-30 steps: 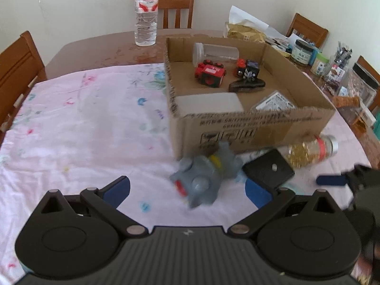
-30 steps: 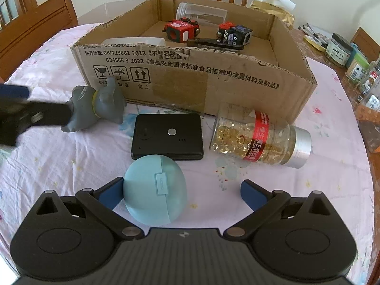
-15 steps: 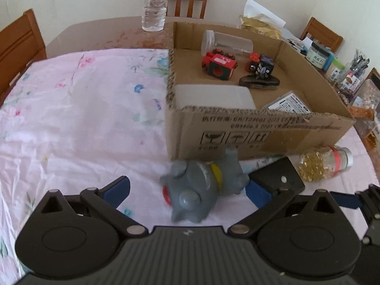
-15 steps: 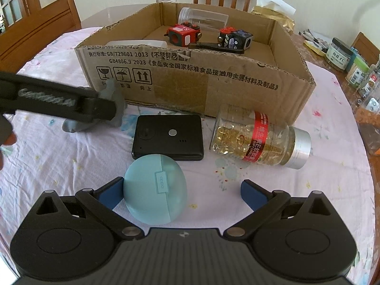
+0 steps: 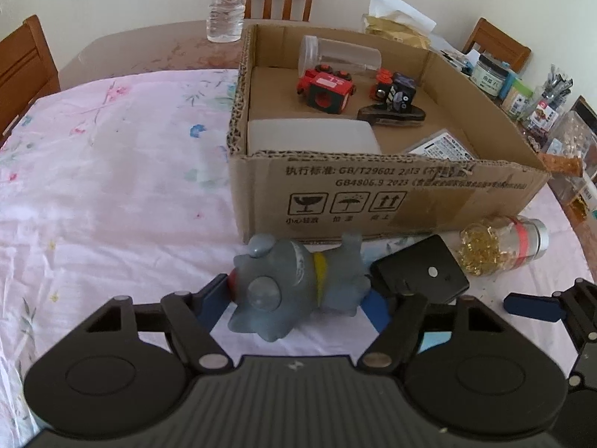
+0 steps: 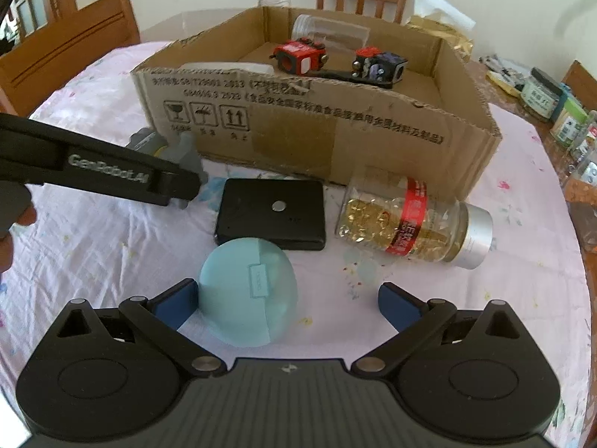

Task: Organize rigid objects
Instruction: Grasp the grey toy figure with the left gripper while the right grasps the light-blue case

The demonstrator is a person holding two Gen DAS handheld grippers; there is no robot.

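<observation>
A grey toy figure [image 5: 294,287] with a yellow collar lies on the pink cloth in front of the cardboard box [image 5: 391,201]. My left gripper [image 5: 298,298] has closed around it, both blue pads against its sides. In the right wrist view the toy [image 6: 179,149] is partly hidden behind the left gripper's arm. My right gripper [image 6: 287,298] is open; a pale blue egg-shaped case [image 6: 248,295] lies between its fingers, against the left pad. A black flat box [image 6: 272,216] and a bottle of golden capsules [image 6: 406,224] lie just beyond.
The box [image 6: 335,127] holds a red cube toy [image 6: 298,58], a dark cube toy [image 6: 380,65], a clear jar, a white block and a packet. A water bottle [image 5: 225,3] and chairs stand behind. Jars crowd the right table edge [image 5: 541,104].
My left gripper moved forward and its fingers closed in on the grey toy, which now sits between the pads. The right gripper stayed put, open.
</observation>
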